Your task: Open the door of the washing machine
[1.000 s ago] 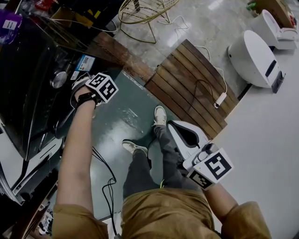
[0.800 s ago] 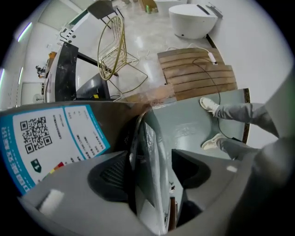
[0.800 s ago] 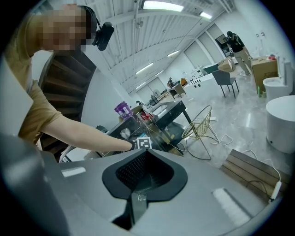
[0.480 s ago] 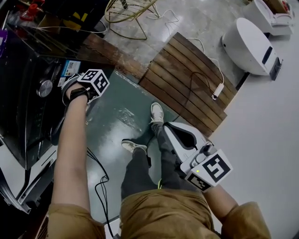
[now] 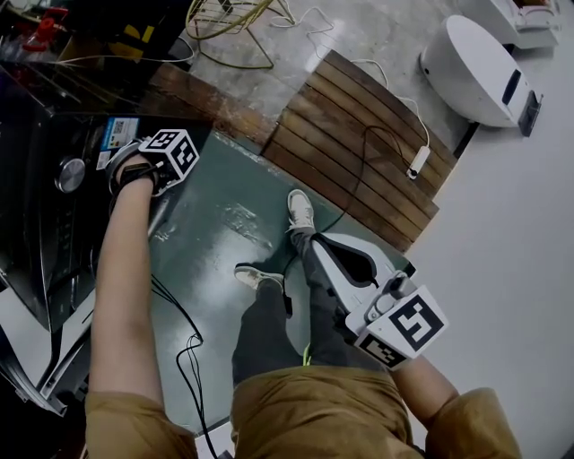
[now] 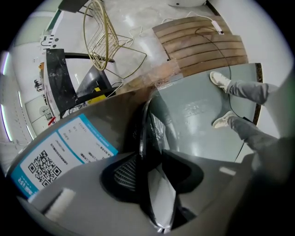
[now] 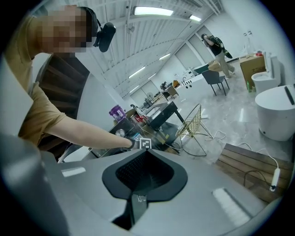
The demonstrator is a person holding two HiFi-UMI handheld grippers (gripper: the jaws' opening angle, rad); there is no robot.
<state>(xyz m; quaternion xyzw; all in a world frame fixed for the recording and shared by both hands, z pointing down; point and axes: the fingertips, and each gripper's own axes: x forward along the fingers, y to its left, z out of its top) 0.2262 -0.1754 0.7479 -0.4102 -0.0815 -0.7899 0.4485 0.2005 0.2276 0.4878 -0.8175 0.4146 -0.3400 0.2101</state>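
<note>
Washing machine: a black, glossy washing machine (image 5: 49,224) is seen at the left of the head view. A round silver knob (image 5: 70,175) is set on its panel, and a blue-and-white sticker with a square code (image 5: 121,133) is stuck near its corner.
Door: only the thin, dark, shiny edge of the door (image 6: 146,133) is shown clearly. It runs upright through the middle of the left gripper view, with the sticker to its left and the teal floor mat (image 6: 207,120) to its right.
Left gripper: the left gripper (image 6: 152,170) is held at the machine's corner, just beside the sticker, and is slanted downward.
Left fingers: the door's edge is taken between the fingers (image 6: 124,174). They have just been closing and are pressed on it from both sides, the ribbed pad on one face and the dark finger on the other.
Right gripper: the right gripper (image 7: 144,170) is held low at the person's right side, well apart from the machine. Its fingers are brought together, and nothing is caught between them.
Floor: the person's legs and pale shoes (image 5: 300,211) are planted on the mat. A slatted wooden platform (image 5: 359,134) is laid beyond it, and a white power strip (image 5: 419,161) rests on the slats.
Background: a gold wire frame (image 5: 224,22) and a white rounded appliance (image 5: 475,72) are seen further off.
</note>
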